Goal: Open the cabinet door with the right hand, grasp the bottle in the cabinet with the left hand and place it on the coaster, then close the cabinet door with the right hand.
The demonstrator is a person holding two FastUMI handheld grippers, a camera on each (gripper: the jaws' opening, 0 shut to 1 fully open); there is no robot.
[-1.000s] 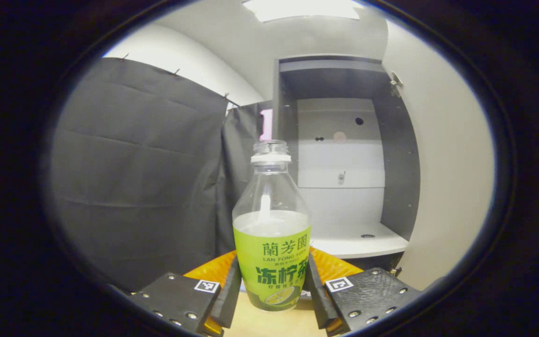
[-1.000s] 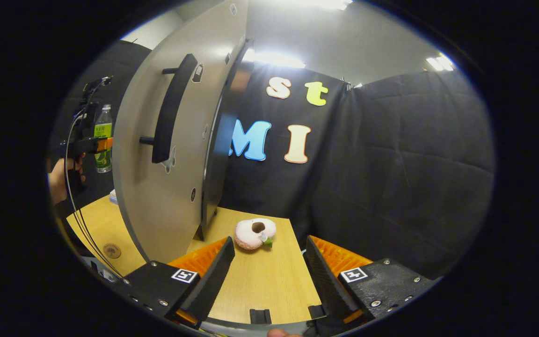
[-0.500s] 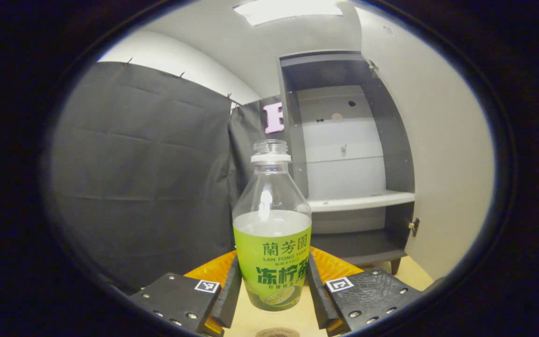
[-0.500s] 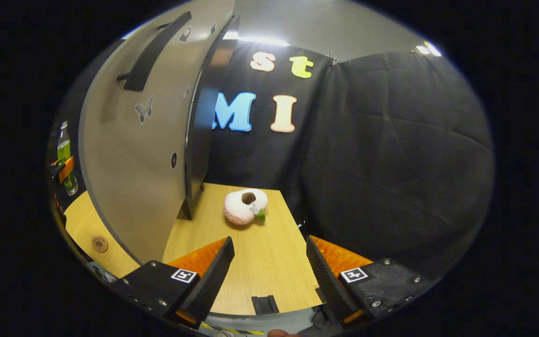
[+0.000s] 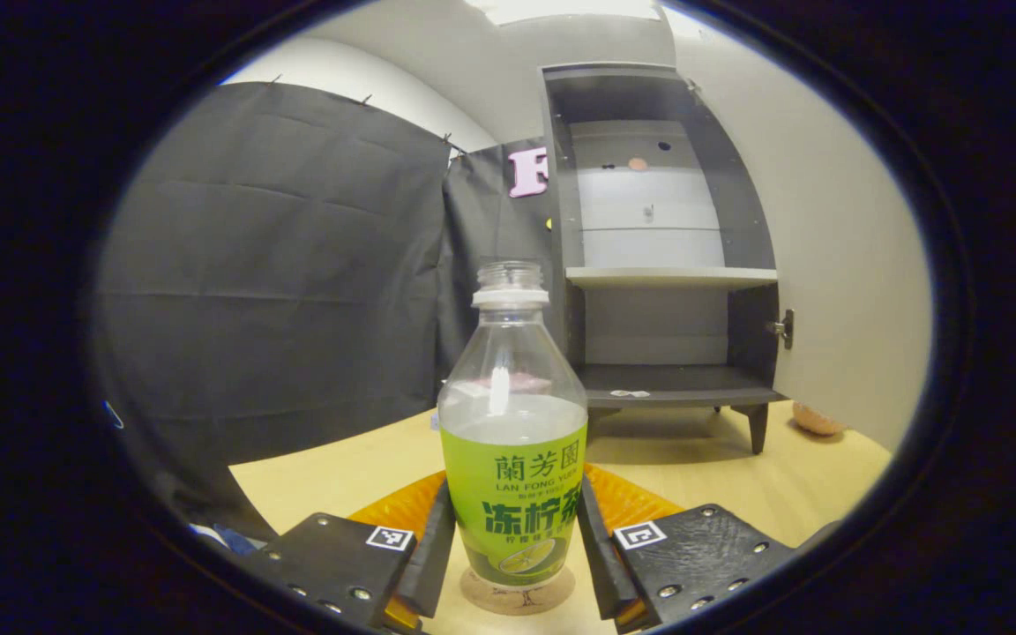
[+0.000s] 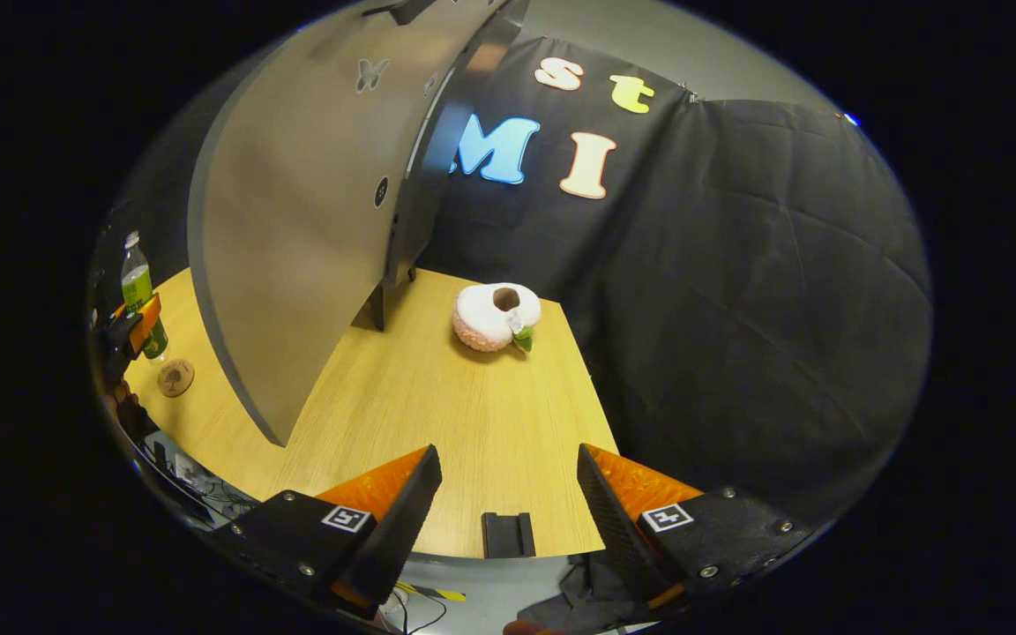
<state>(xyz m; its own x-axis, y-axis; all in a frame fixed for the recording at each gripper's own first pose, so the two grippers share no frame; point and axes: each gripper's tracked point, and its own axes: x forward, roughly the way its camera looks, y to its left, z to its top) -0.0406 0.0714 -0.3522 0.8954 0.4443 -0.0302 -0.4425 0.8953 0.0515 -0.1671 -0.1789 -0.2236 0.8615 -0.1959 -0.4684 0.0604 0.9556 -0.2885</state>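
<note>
In the left gripper view my left gripper (image 5: 513, 538) is shut on a clear bottle (image 5: 512, 414) with a green label and pale liquid, held upright. A round brown coaster (image 5: 517, 595) lies on the table right under its base; I cannot tell if they touch. Behind stands the open cabinet (image 5: 662, 265), its shelves bare, with its door (image 5: 834, 265) swung out to the right. In the right gripper view my right gripper (image 6: 508, 503) hangs open over the table, apart from the door (image 6: 296, 229). Far left there I see the bottle (image 6: 136, 291), the left gripper (image 6: 133, 324) and the coaster (image 6: 175, 377).
A pink-and-white plush ring (image 6: 495, 316) lies on the wooden table (image 6: 455, 423) beside the cabinet's foot. A small dark block (image 6: 508, 534) sits at the table's near edge. Black cloth walls close the booth behind and to the sides. Cables hang off the table's left edge.
My left gripper came down with the bottle, and the table and coaster rose into view under it. The right gripper drew back and tilted down; the door handle slid out at the top.
</note>
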